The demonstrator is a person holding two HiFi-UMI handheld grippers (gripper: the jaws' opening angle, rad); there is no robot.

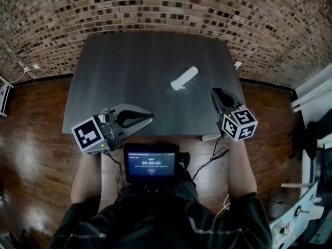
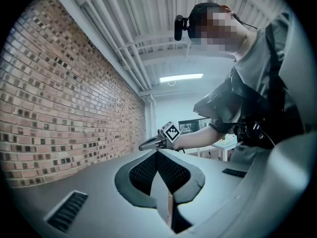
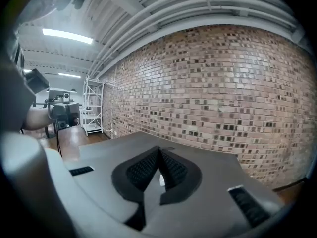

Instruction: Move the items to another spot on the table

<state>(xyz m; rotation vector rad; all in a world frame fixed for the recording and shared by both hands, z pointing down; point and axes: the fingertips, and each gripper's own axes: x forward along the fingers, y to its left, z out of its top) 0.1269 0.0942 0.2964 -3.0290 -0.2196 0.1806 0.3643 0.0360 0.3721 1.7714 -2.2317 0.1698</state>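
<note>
A single white oblong item (image 1: 184, 78) lies on the dark table (image 1: 135, 61), right of centre. My right gripper (image 1: 213, 92) hovers over the table's right front part, a short way right of and nearer than the item; its jaws are shut and empty. In the right gripper view a sliver of the white item (image 3: 161, 180) shows in the gap behind the closed tips (image 3: 159, 150). My left gripper (image 1: 150, 116) rests over the front edge at the left, pointing right, shut with nothing held. The left gripper view looks past its closed tips (image 2: 157, 152) to the right gripper's marker cube (image 2: 171, 131).
A small screen (image 1: 151, 163) sits at the person's chest below the table's front edge. A brick wall (image 1: 166, 9) runs behind the table, with wooden floor (image 1: 31, 128) at the left and white furniture (image 1: 311, 97) at the right.
</note>
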